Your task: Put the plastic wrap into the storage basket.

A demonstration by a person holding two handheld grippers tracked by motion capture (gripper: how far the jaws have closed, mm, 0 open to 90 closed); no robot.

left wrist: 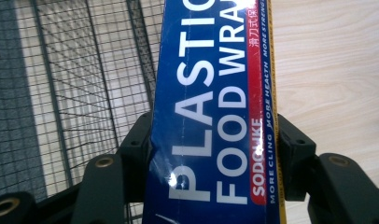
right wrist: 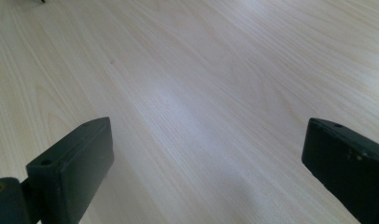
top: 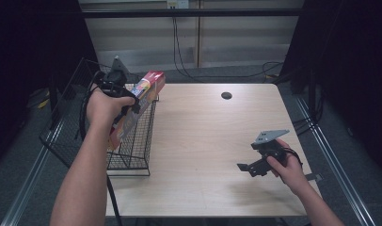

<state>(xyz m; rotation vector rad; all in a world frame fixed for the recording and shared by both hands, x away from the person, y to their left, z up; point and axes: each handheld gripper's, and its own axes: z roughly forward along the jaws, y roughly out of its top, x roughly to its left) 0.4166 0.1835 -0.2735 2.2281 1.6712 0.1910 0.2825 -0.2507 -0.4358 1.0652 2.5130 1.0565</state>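
A long box of plastic food wrap (top: 137, 101) hangs tilted over the black wire basket (top: 137, 141) at the table's left edge, its lower end down inside the basket. My left gripper (top: 128, 101) is shut on the box. In the left gripper view the blue face of the box (left wrist: 211, 116) is clamped between both jaws, with the basket mesh (left wrist: 75, 93) behind it. My right gripper (top: 248, 167) hovers low over the table's front right, jaws wide apart, and the right gripper view has bare wood (right wrist: 201, 102) between the open jaws.
The light wooden table (top: 212, 141) has a dark cable hole (top: 226, 95) near its far edge. A wire grid panel (top: 67, 117) lies left of the basket, off the table. Cables hang down the wall behind.
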